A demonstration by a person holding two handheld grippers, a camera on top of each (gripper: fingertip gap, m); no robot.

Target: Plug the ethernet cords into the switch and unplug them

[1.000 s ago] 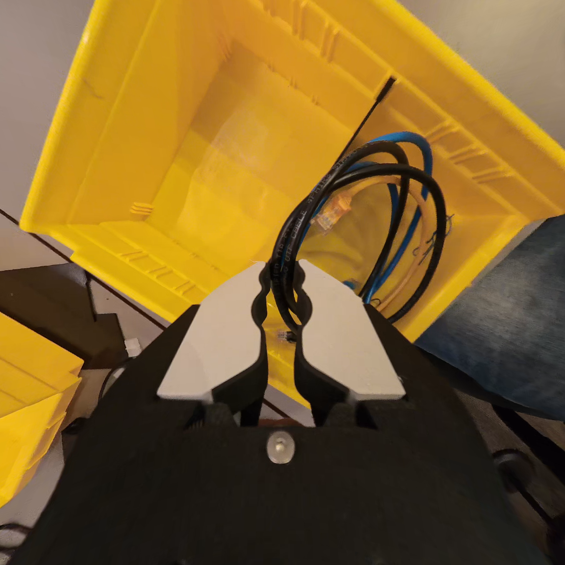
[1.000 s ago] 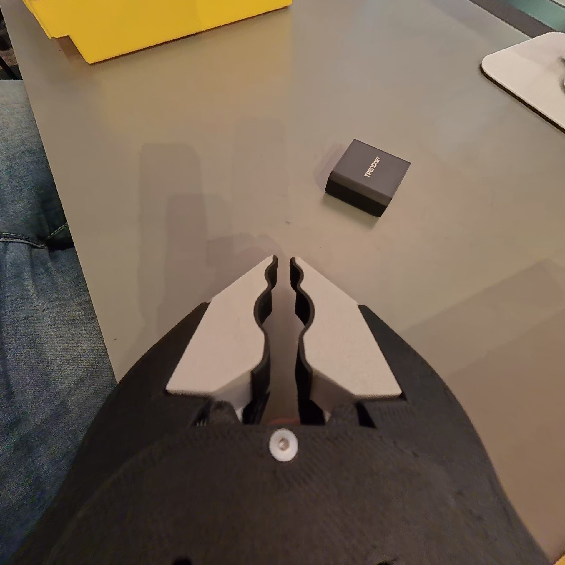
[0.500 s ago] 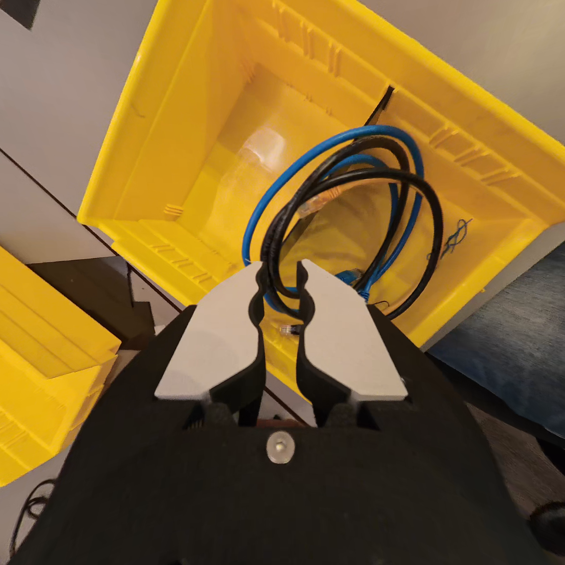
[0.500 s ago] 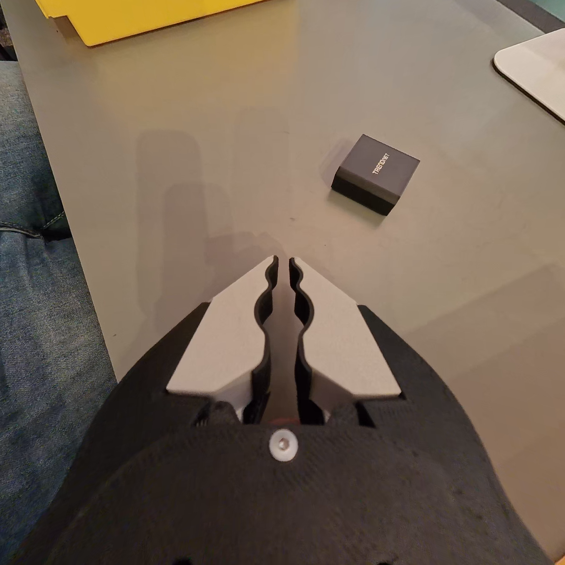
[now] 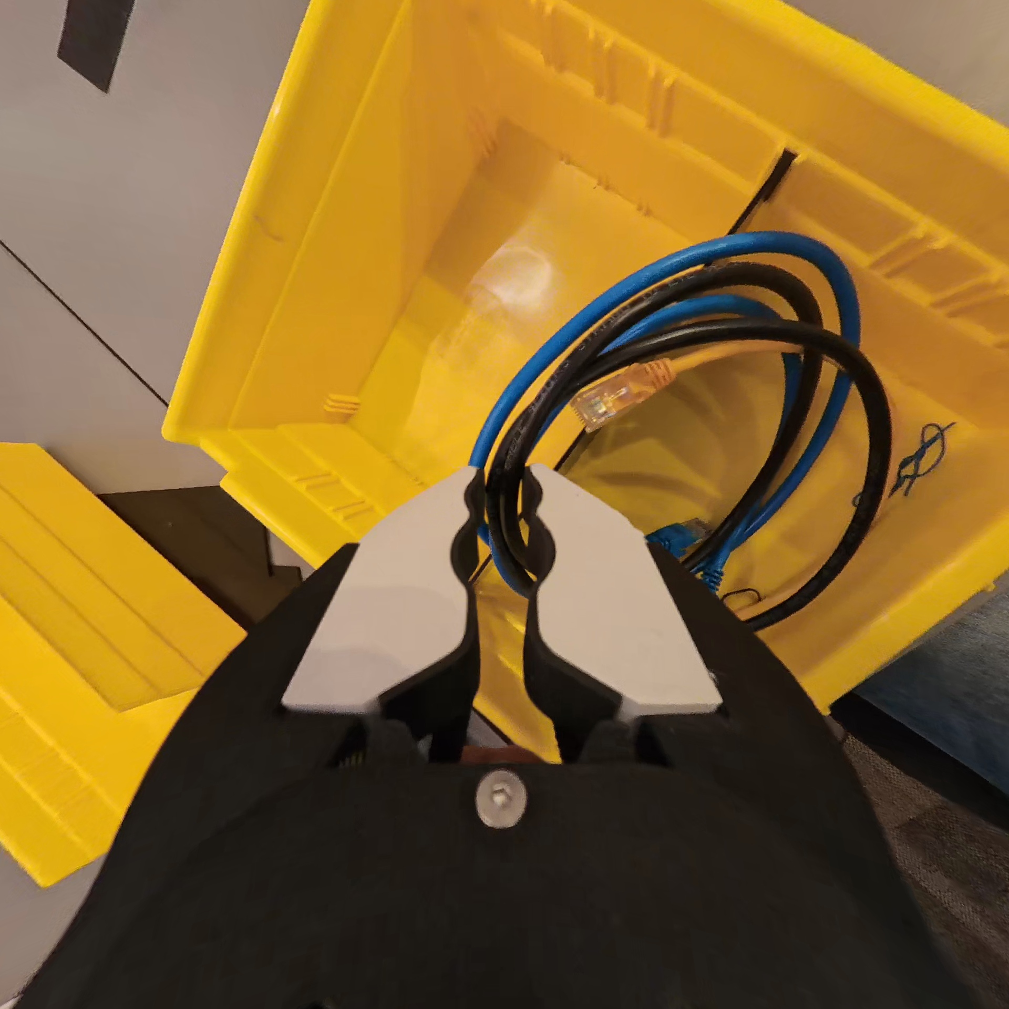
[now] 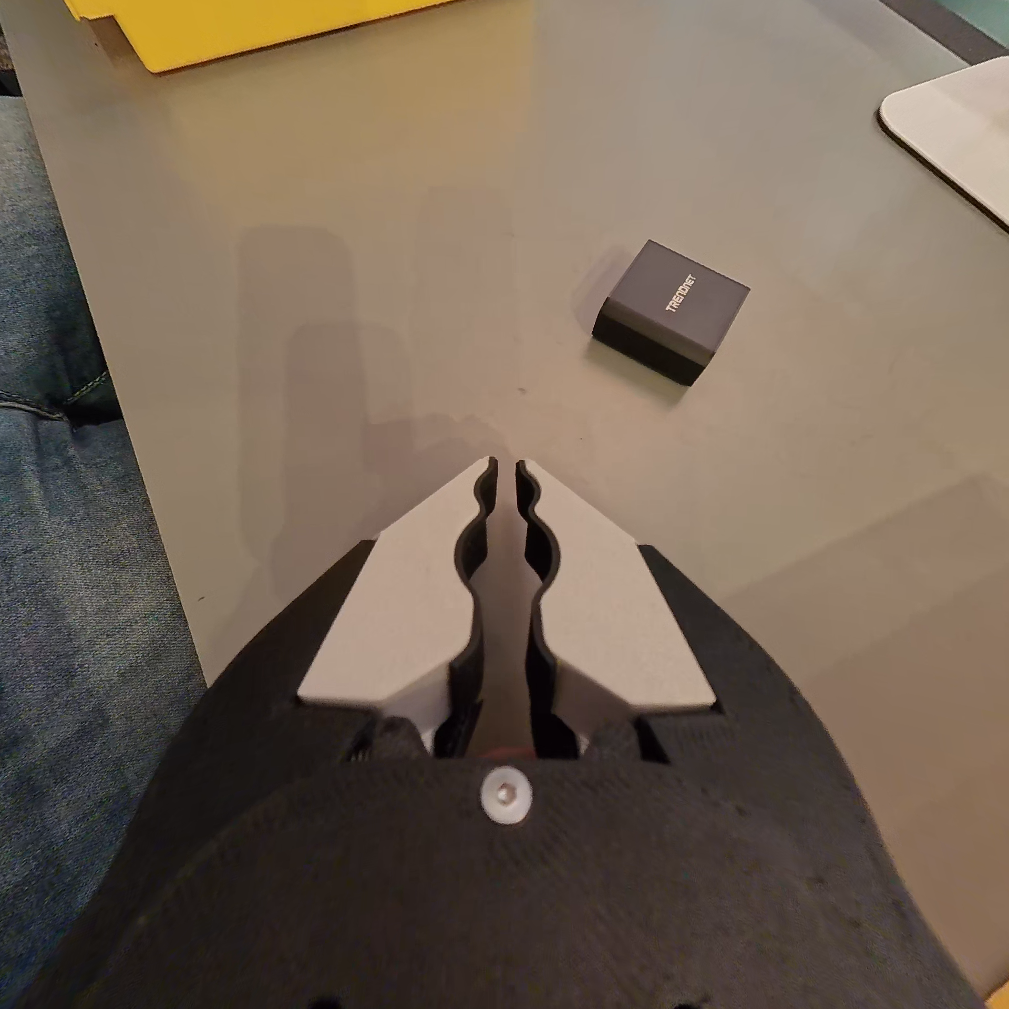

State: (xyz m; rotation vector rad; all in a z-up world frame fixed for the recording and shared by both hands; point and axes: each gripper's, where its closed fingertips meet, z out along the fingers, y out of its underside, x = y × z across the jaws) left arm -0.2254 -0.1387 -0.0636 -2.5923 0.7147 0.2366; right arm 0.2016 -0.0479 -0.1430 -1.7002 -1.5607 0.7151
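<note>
My left gripper [image 5: 505, 475] is shut on a coiled black ethernet cord [image 5: 852, 382] and holds it over a yellow bin [image 5: 382, 218]. A blue cord [image 5: 655, 267] and a yellow cord with a clear plug [image 5: 617, 393] hang looped with the black one. The blue cord passes right behind the fingers. A blue plug [image 5: 682, 532] lies low in the bin. In the right wrist view the small dark switch [image 6: 671, 311] sits on the grey table [image 6: 382, 191], ahead and right of my right gripper [image 6: 506, 464]. That gripper is empty, its jaws almost touching. The switch's ports are hidden.
A second yellow bin [image 5: 82, 628] lies at the lower left of the left wrist view. A white pad [image 6: 955, 125] lies at the table's far right, and a yellow bin edge [image 6: 245, 27] at the far left. A person's jeans [image 6: 54, 546] run along the table's left edge. My right fingertips sit around 45 cm from my left ones. The small dark switch [image 6: 671, 311] sits 9 cm or so from the ends of my right fingers.
My left gripper has pulled back from the bin with the black cord, and the blue and yellow loops have risen with it. The right gripper has drifted slightly left, staying closed.
</note>
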